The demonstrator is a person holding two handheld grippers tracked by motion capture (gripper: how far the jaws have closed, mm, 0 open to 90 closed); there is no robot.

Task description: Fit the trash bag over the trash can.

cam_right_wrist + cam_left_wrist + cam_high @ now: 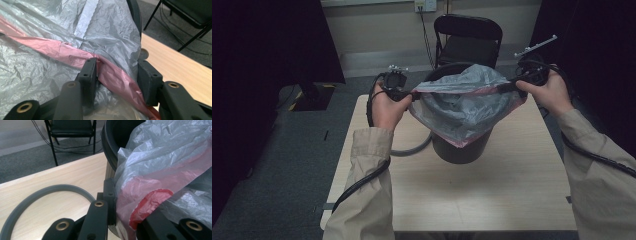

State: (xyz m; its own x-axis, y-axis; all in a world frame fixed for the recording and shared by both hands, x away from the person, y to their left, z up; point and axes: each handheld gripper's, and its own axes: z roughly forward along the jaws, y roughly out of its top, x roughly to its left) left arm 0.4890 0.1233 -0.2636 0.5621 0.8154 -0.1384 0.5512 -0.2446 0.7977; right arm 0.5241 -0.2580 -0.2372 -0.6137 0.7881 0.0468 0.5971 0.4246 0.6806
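- Thin, crinkled grey plastic bin bag with a red-pink drawstring band (467,102): stretched across the mouth of the round black plastic bin (460,150), which stands on the pale wood-grain table (482,195).
- Left gripper (411,96): jaws clenched on the bag's left edge; in the left gripper view the film (160,182) bunches between them.
- Right gripper (509,87): jaws partly apart, the red band (110,72) running between them; firm pad contact cannot be told.
- Grey rubber ring (37,200): flat on the table beside the bin.

Both forearms reach forward, well apart. Left gripper (408,95) points inward, jaws clamped. Right gripper (508,87) points inward, jaws partly apart.
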